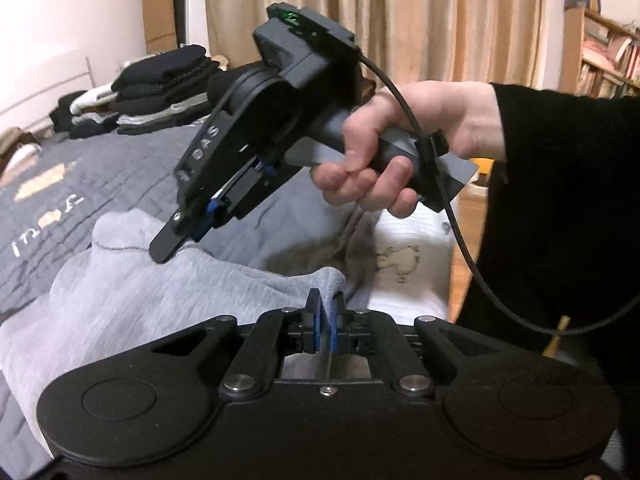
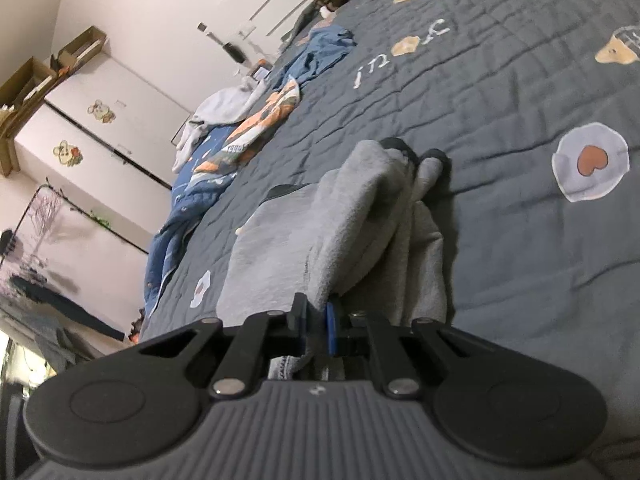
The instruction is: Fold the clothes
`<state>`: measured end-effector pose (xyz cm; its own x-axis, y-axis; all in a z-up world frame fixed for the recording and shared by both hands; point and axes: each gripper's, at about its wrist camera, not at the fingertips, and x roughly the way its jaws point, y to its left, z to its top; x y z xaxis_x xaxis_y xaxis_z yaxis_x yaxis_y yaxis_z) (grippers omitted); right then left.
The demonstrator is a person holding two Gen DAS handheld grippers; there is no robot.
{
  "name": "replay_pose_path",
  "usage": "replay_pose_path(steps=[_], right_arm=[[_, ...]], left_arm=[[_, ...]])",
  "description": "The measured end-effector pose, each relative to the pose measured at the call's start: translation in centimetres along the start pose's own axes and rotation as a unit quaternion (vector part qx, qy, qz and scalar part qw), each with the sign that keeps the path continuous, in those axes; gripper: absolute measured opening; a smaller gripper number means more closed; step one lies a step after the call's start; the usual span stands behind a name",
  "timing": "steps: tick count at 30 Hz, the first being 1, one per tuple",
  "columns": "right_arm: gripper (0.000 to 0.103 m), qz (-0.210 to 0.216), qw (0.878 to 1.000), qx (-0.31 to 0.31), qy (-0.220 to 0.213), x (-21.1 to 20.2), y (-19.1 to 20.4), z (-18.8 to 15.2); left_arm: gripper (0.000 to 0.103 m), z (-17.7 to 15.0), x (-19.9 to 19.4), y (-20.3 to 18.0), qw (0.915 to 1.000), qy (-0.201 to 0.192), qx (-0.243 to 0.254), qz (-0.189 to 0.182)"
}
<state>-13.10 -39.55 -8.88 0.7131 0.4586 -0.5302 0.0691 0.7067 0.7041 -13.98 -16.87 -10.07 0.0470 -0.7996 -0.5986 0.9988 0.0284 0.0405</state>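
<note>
On the bed's dark quilt (image 2: 500,128), the grey garment (image 2: 352,216) lies bunched just ahead of both your tongs. Your left tongs (image 1: 327,318) are clamped on a raised fold of its fabric, pinched between the blue pads. Your right tongs (image 2: 318,320) are likewise closed on an edge of the same grey cloth, which runs forward from them in a thick ridge. In the left wrist view your right hand (image 1: 384,152) grips the handle, its tongs angled down onto the garment. Beyond the left tongs sits a stack of folded dark clothes (image 1: 160,84); beyond the right tongs, loose blue clothes (image 2: 320,52) lie well apart.
</note>
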Motion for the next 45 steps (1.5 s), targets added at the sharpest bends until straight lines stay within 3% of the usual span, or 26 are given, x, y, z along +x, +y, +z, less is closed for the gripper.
replay_pose_path(steps=[2, 6, 11, 13, 14, 15, 17, 18, 21, 25, 30, 34, 39, 45], right_arm=[[0.009, -0.005, 1.0, -0.011, 0.008, -0.2, 0.5, -0.2], [0.01, -0.056, 0.996, -0.059, 0.036, 1.1, 0.8, -1.0], [0.013, -0.048, 0.997, -0.045, 0.036, 1.8, -0.6, -0.8], [0.016, -0.052, 0.996, -0.054, 0.037, 0.9, 0.0, -0.5], [0.017, -0.055, 0.996, -0.059, 0.036, 0.4, 0.2, -0.4], [0.018, -0.057, 0.996, -0.065, 0.027, -0.4, 0.5, -0.1], [0.018, -0.052, 0.996, -0.067, 0.002, -2.2, 0.8, 0.3], [0.018, -0.045, 0.997, -0.064, -0.01, -2.9, 0.9, 0.5], [0.027, -0.022, 0.998, -0.058, 0.003, -1.8, 1.0, 0.2], [0.031, 0.009, 0.999, -0.05, 0.02, -0.2, 1.2, -0.3], [0.031, 0.047, 0.997, -0.039, 0.04, 1.8, 1.4, -0.8], [0.031, 0.033, 0.998, -0.03, 0.038, 2.5, 0.6, -0.9], [0.03, 0.029, 0.999, -0.011, 0.038, 3.0, -0.5, -1.0], [0.027, 0.042, 0.998, 0.002, 0.044, 3.1, -1.7, -1.1]], left_arm=[[0.004, -0.3, 0.8, -0.4, 0.9998, 0.02, 0.009, -0.006], [0.004, -1.6, 3.3, -1.4, 0.9971, 0.066, 0.036, 0.011], [0.007, -1.7, 4.7, -2.0, 0.9954, 0.081, 0.033, 0.038], [0.015, -1.0, 3.3, -1.4, 0.9974, 0.07, 0.01, 0.015], [0.025, -0.7, 2.3, -0.8, 0.9984, 0.054, -0.006, 0.012], [0.036, -0.4, 1.1, -0.1, 0.9989, 0.035, -0.028, 0.012], [0.048, 0.1, -1.2, 1.6, 0.9971, -0.003, -0.075, 0.017], [0.05, 0.2, -2.2, 2.6, 0.9946, -0.022, -0.099, 0.024], [0.051, 0.1, -4.6, 6.0, 0.9807, -0.052, -0.178, 0.063], [0.052, -1.1, -7.0, 10.8, 0.9518, -0.072, -0.281, 0.101], [0.057, -2.9, -8.4, 15.5, 0.9133, -0.093, -0.389, 0.075], [0.058, -4.8, -6.6, 18.3, 0.8836, -0.072, -0.462, 0.03], [0.058, -6.6, -5.2, 20.8, 0.8718, -0.06, -0.486, 0.007], [0.057, -8.7, -5.2, 24.2, 0.8425, -0.089, -0.531, 0.015]])
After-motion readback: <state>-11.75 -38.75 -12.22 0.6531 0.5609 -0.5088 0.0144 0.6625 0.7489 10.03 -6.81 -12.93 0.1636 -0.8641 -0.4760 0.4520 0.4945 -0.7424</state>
